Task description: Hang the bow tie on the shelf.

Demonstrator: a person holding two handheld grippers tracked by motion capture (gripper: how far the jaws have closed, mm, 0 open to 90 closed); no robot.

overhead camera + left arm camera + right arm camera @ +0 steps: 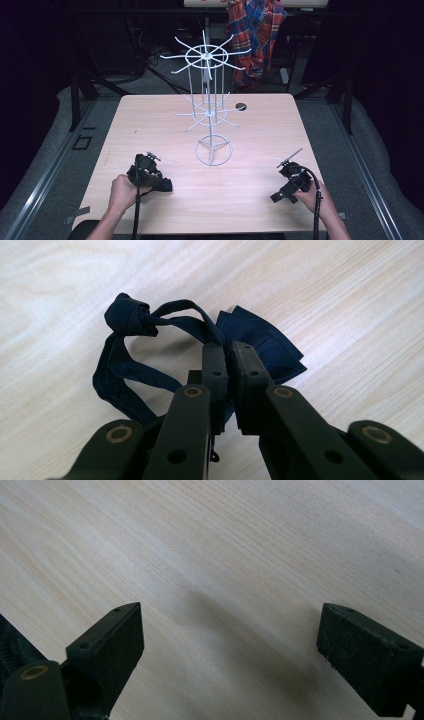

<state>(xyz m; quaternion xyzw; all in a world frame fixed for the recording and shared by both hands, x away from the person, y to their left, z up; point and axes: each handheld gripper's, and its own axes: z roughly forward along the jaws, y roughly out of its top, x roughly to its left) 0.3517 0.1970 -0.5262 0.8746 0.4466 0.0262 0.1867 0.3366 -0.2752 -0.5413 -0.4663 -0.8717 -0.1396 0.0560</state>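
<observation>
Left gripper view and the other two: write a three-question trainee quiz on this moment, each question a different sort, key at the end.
1. True or false: the left gripper has its jaws shut on the dark blue cloth item.
2. The right gripper has between its jaws: A) the cloth item, B) a hook, C) nothing but bare table.
3. In the high view, what stands at the middle of the table, beyond both grippers?

Key
1. True; the jaws pinch its fabric.
2. C; the jaws stand wide apart.
3. The white wire rack, its hooks empty.
</observation>
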